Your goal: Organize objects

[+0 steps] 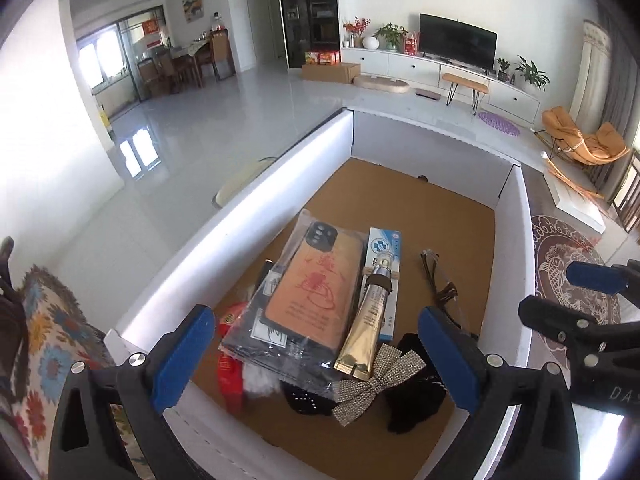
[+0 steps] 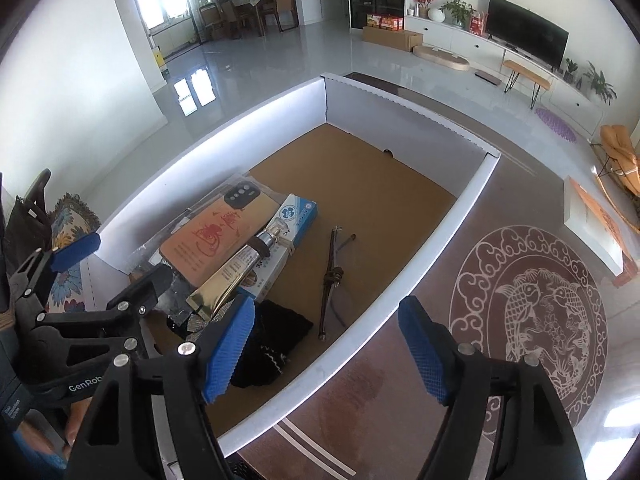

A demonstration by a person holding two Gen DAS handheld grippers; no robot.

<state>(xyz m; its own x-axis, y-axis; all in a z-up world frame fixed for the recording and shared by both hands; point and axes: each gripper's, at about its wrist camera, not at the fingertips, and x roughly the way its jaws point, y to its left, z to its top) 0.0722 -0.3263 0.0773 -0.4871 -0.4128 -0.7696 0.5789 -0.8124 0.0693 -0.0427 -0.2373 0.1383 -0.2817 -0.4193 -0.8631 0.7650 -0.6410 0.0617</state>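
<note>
Left wrist view: left gripper (image 1: 316, 354) jaws spread fully wide, nothing held, above white box (image 1: 248, 184). Inside, near end: bagged phone case (image 1: 310, 296), gold tube (image 1: 366, 330) lying on blue carton (image 1: 386, 258), rhinestone bow (image 1: 372, 380).

Right wrist view: right gripper (image 2: 326, 354) approx. two-thirds open, empty, straddling box's right wall; thin dark strap (image 2: 332, 276) on cardboard floor.

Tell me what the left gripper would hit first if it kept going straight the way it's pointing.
Most likely the gold tube lying on the bagged phone case inside the white box. The left gripper has open, empty jaws; depth is hard to judge.
</note>
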